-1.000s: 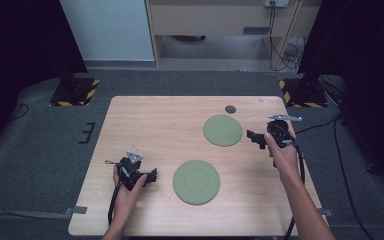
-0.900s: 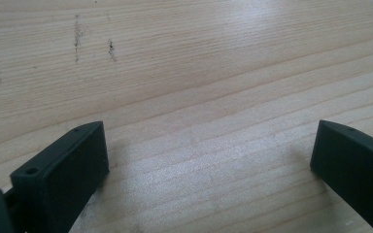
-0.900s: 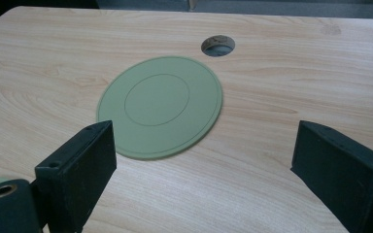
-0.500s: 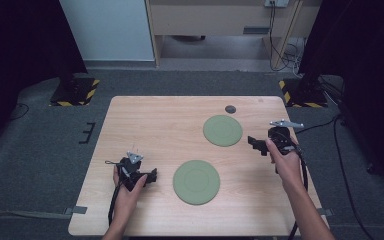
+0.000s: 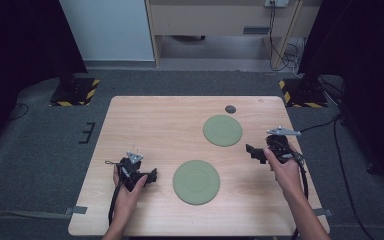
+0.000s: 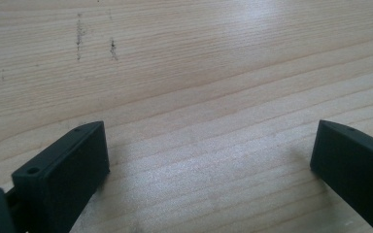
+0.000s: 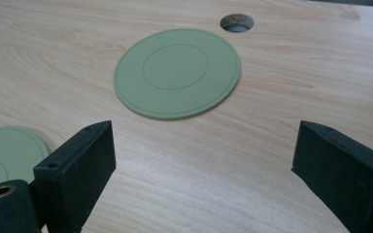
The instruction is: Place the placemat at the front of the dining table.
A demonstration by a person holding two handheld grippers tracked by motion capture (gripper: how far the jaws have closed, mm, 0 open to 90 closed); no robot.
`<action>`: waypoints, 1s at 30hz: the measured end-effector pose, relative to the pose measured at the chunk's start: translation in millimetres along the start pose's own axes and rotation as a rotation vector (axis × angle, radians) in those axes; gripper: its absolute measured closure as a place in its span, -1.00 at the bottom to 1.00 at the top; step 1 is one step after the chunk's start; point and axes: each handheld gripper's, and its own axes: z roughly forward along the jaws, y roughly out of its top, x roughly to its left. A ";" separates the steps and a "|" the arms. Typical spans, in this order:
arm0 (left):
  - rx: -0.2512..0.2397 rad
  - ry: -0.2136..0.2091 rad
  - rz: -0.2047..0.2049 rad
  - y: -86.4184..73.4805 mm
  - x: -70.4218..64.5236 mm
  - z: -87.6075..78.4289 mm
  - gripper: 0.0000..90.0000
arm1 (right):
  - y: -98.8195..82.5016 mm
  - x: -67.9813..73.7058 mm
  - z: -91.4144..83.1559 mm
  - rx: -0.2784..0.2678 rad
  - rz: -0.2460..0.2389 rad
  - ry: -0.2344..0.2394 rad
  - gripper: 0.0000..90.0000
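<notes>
Two flat green round plates lie on the wooden table (image 5: 145, 120). The far plate (image 5: 222, 130) (image 7: 177, 72) sits right of centre, and the near plate (image 5: 196, 181) (image 7: 5, 155) lies toward the front. My right gripper (image 5: 252, 151) (image 7: 204, 165) hovers at the right side, open and holding nothing, with the far plate ahead of its jaws. At the front left my left gripper (image 5: 152, 176) (image 6: 209, 155) rests low over bare wood, open and with nothing in it, to the left of the near plate.
A small round hole (image 5: 230, 109) (image 7: 236, 22) pierces the tabletop just behind the far plate. Cables trail from both grippers toward the front. Dark floor surrounds the table, with a white panel and a wooden cabinet at the back.
My right gripper has drawn back toward the front right, away from the far plate. The left gripper has stayed where it was.
</notes>
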 end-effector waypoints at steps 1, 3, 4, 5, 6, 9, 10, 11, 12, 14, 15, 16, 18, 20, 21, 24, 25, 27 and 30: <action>0.000 0.001 0.000 0.0 -0.1 0.0 -1.00 | -3.7 0.4 0.5 0.007 -0.005 -0.002 -0.81; 0.000 0.001 0.000 0.0 -0.1 0.0 -1.00 | -7.3 0.9 1.0 0.012 -0.005 -0.001 -0.81; 0.000 0.001 0.000 0.0 -0.1 0.0 -1.00 | -7.3 0.9 1.0 0.012 -0.005 -0.001 -0.81; 0.000 0.001 0.000 0.0 -0.1 0.0 -1.00 | -9.1 1.2 1.3 0.013 -0.003 -0.002 -0.81; 0.000 0.001 0.000 0.0 -0.1 0.0 -1.00 | -12.7 1.6 1.9 0.022 -0.010 -0.007 -0.81; 0.000 0.001 0.000 0.0 -0.1 0.0 -1.00 | -15.8 2.0 2.5 0.030 -0.009 -0.007 -0.81; 0.000 0.001 0.000 0.0 -0.1 0.0 -1.00 | -16.9 2.1 2.7 0.038 -0.008 -0.010 -0.81; 0.000 0.001 0.000 0.0 -0.1 0.0 -1.00 | -18.8 3.2 3.3 0.054 -0.007 -0.016 -0.82; 0.000 0.001 0.000 0.0 -0.1 0.0 -1.00 | -19.7 3.6 3.2 0.061 -0.015 -0.014 -0.84; 0.000 0.001 0.000 0.0 -0.1 0.0 -1.00 | -20.4 4.3 3.1 0.067 -0.012 -0.008 -0.85; 0.000 0.001 0.000 0.0 -0.1 0.0 -1.00 | -21.9 5.5 3.0 0.073 -0.016 -0.006 -0.85; 0.000 0.001 0.000 0.0 -0.1 0.0 -1.00 | -21.9 5.5 3.0 0.073 -0.016 -0.006 -0.85; 0.000 0.001 0.000 0.0 -0.1 0.0 -1.00 | -23.5 6.5 2.7 0.074 -0.020 -0.003 -0.85; 0.000 0.001 0.000 0.0 -0.1 0.0 -1.00 | -25.5 7.5 2.3 0.076 -0.023 -0.002 -0.85; 0.000 0.001 0.000 0.0 -0.1 0.0 -1.00 | -27.8 8.2 1.4 0.082 -0.029 0.002 -0.86; 0.000 0.001 0.000 0.0 -0.1 0.0 -1.00 | -32.5 9.3 -0.4 0.084 -0.031 0.008 -0.86; 0.000 0.001 0.000 0.0 -0.1 0.0 -1.00 | -34.4 9.5 -0.9 0.083 -0.032 0.009 -0.86; 0.000 0.001 0.000 0.0 -0.1 0.0 -1.00 | -36.3 9.6 -1.4 0.084 -0.033 0.009 -0.86; -0.001 0.001 -0.001 -0.1 -0.2 0.0 -1.00 | -44.7 10.2 -3.3 0.093 -0.032 0.005 -0.84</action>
